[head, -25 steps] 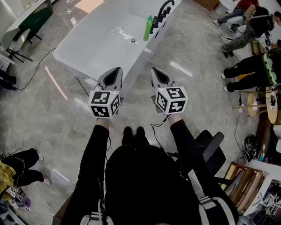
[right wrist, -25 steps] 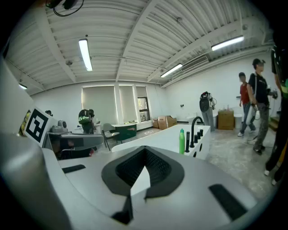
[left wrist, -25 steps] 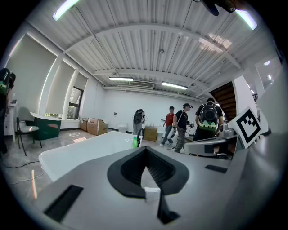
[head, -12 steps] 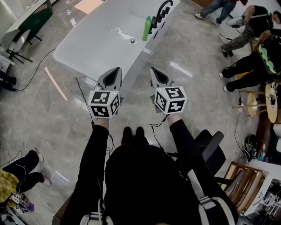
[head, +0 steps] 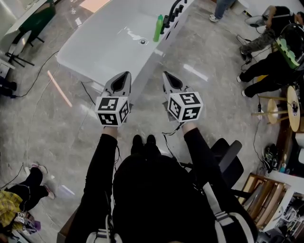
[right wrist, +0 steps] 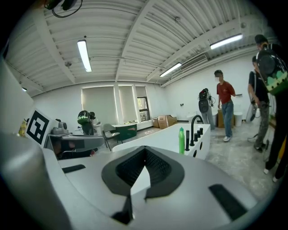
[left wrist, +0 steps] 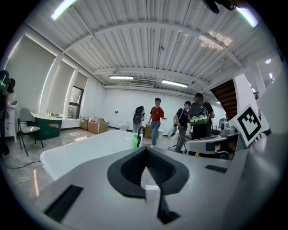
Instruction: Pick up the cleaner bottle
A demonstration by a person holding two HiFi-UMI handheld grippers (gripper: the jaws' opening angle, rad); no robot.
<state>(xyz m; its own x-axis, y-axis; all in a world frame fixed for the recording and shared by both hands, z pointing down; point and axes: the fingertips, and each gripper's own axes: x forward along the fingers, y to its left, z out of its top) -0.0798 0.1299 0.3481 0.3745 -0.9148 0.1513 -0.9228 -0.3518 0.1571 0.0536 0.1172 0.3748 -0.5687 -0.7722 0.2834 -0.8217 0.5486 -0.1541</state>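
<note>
The cleaner bottle (head: 157,28) is a slim green one. It stands upright on the far rim of a long white tub (head: 95,52), next to a black faucet (head: 176,7). It also shows in the left gripper view as a small green bottle (left wrist: 134,141) far off, and in the right gripper view as the bottle (right wrist: 182,140) beside the faucet (right wrist: 193,126). My left gripper (head: 127,75) and right gripper (head: 166,75) are side by side over the floor, well short of the tub. Both are shut with nothing between their jaws.
Cables (head: 42,76) trail over the grey marble floor. Several people (head: 266,71) sit or stand at the right, near wooden stools (head: 278,111). A black office chair (head: 228,156) stands behind me on the right, and a green chair (head: 33,23) at the far left.
Both grippers have kept their place and stayed shut. A person at the top right has walked further off, and the seated person at the lower left has shifted.
</note>
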